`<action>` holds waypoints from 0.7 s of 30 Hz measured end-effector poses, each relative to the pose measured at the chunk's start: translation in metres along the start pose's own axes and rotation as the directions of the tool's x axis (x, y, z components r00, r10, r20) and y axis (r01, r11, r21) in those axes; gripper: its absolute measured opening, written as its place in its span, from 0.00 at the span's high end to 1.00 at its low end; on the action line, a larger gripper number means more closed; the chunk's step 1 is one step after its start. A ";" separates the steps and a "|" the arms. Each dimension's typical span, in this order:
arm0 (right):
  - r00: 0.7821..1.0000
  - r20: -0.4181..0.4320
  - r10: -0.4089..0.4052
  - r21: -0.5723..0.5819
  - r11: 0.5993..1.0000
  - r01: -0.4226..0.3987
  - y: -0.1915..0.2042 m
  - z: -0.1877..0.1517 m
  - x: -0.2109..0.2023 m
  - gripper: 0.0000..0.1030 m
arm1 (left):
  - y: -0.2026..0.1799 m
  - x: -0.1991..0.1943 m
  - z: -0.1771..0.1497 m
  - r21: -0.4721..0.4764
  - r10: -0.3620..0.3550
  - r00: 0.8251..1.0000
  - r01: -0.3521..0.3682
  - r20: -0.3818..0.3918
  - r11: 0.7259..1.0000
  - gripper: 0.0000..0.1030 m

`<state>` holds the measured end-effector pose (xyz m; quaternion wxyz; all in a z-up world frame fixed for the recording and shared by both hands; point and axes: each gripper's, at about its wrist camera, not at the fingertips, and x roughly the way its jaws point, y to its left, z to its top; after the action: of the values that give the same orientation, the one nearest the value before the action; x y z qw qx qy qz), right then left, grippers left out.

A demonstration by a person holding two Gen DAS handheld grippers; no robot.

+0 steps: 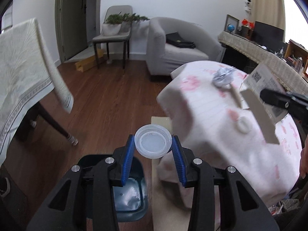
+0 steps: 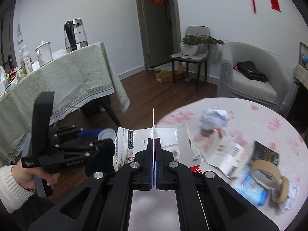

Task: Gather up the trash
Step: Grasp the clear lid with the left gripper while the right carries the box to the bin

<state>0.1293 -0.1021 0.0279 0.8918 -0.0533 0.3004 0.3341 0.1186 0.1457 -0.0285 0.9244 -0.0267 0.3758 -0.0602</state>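
My left gripper (image 1: 153, 144) is shut on a white plastic lid (image 1: 153, 141) and holds it in the air above a dark trash bin (image 1: 132, 196) with a clear liner on the floor. It also shows in the right wrist view (image 2: 100, 133), left of the table. My right gripper (image 2: 153, 140) is shut on a torn white cardboard package (image 2: 134, 144), held on edge over the round table (image 2: 269, 119). On the table lie a crumpled foil ball (image 2: 213, 119), torn paper packaging (image 2: 229, 154), a blue wrapper (image 2: 250, 184) and a brown tape roll (image 2: 269, 175).
A table with a pale green cloth (image 2: 67, 84) carries a kettle (image 2: 75, 33) and a mug (image 2: 43, 51). A grey armchair (image 2: 250, 71), a chair with a potted plant (image 2: 190, 46) and a cardboard box (image 2: 167, 75) stand on the wood floor.
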 end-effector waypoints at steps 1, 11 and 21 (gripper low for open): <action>1.000 0.000 0.006 -0.004 1.000 -0.006 0.005 0.002 0.004 0.98 | 0.007 0.002 -0.002 -0.007 0.005 1.000 -0.005 -0.011 1.000 0.59; 0.998 -0.017 0.063 -0.036 0.997 -0.064 0.048 0.016 0.040 0.98 | 0.061 0.019 -0.031 -0.060 0.037 0.993 -0.044 -0.109 0.997 0.59; 0.992 -0.065 0.110 -0.060 0.992 -0.114 0.086 0.020 0.081 0.98 | 0.096 0.041 -0.057 -0.081 0.057 0.976 -0.076 -0.212 0.994 0.59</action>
<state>0.1334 0.0152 0.0069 0.8599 -0.0750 0.3192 0.3912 0.1167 0.2356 -0.1069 0.8792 -0.0485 0.4738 -0.0149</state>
